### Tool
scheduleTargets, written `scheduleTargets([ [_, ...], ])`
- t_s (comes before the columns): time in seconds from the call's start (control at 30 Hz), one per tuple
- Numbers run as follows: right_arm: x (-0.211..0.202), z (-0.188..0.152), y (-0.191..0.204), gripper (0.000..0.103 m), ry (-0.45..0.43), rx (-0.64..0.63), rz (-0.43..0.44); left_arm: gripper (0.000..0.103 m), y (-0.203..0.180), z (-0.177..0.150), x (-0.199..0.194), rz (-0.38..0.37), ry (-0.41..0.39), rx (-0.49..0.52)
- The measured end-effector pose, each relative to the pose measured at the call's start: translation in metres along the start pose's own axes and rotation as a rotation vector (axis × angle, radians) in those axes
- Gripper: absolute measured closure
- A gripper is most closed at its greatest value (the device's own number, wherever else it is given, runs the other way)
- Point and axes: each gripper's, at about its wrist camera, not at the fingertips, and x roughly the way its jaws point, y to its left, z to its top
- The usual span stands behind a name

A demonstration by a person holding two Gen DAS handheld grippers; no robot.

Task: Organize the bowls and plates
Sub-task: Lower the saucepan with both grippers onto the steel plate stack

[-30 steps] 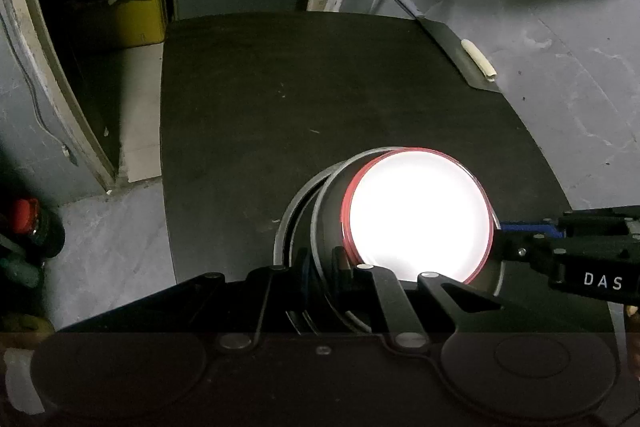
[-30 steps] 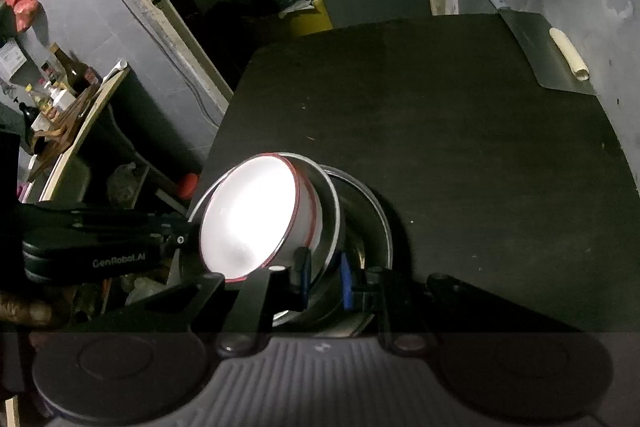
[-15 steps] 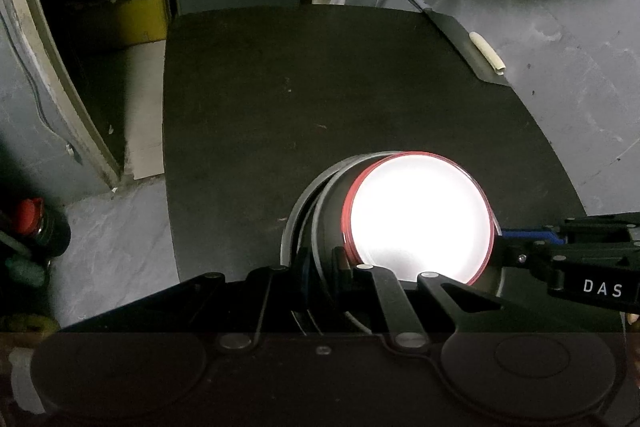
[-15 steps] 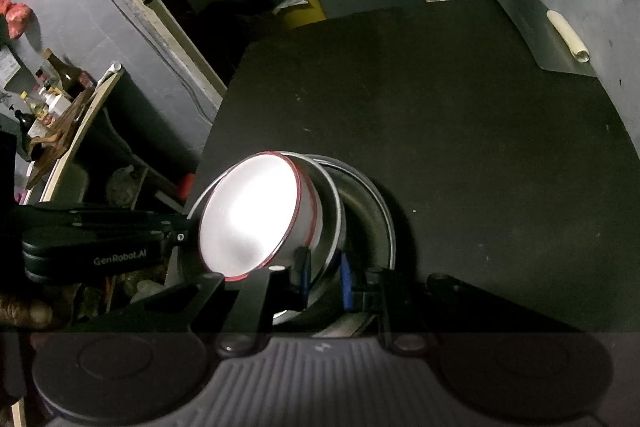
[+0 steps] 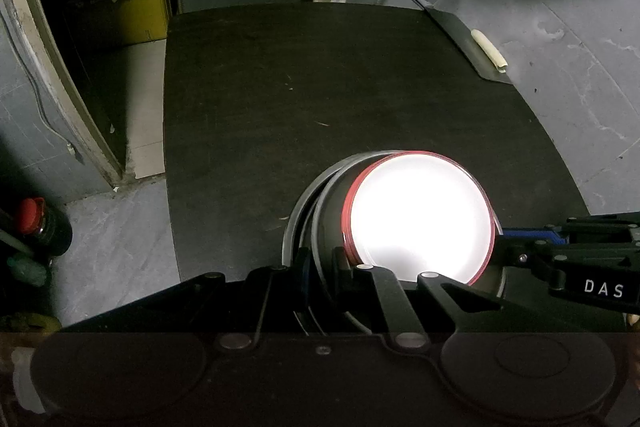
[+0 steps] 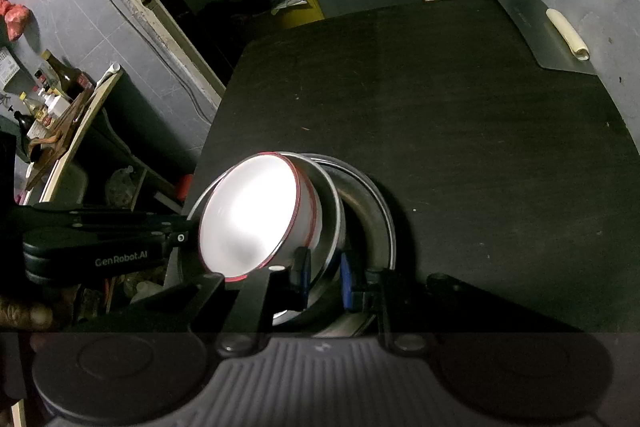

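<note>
**Two grippers hold the stack of bowls**

A white bowl with a red rim (image 5: 418,217) sits tipped inside two metal bowls (image 6: 360,203). The stack is by the near edge of the dark bench (image 5: 320,87), close to its near left corner in the right wrist view. The left hand-held gripper (image 5: 318,261) is closed tight on the rims at the left side of the stack. The right hand-held gripper (image 6: 324,273) is almost closed too, pinching the metal rim. A flat metal blade (image 6: 540,31) lies at the far right corner.
</note>
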Motion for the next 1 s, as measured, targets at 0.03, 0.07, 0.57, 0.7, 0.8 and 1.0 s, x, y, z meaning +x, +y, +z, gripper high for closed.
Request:
scheduleTargets([
  [0.03, 0.0002, 0.0001, 0.0001, 0.085, 0.0, 0.0, 0.0, 0.094, 0.0, 0.0, 0.0, 0.0, 0.0, 0.0],
  [0.07, -0.0001, 0.0, 0.0, 0.085, 0.0, -0.001, -0.001, 0.094, 0.0, 0.0, 0.0, 0.0, 0.0, 0.001],
  [0.57, 0.0013, -0.001, -0.0001, 0.085, -0.002, -0.004, -0.008, 0.094, 0.0004, -0.0001, 0.0011, 0.001, 0.005, 0.002],
  [0.7, 0.0023, -0.0016, 0.0002, 0.085, -0.003, -0.003, -0.008, 0.093, 0.0004, -0.0001, 0.0011, 0.0, 0.006, 0.003],
  [0.8, 0.0019, -0.0016, -0.001, 0.084, -0.003, 0.001, -0.003, 0.093, 0.0017, 0.0002, 0.0014, -0.006, 0.008, 0.001],
  [1.0, 0.002, -0.0036, -0.0022, 0.083, -0.008, 0.001, -0.005, 0.092, 0.0016, -0.0001, 0.0024, -0.002, 0.009, 0.001],
])
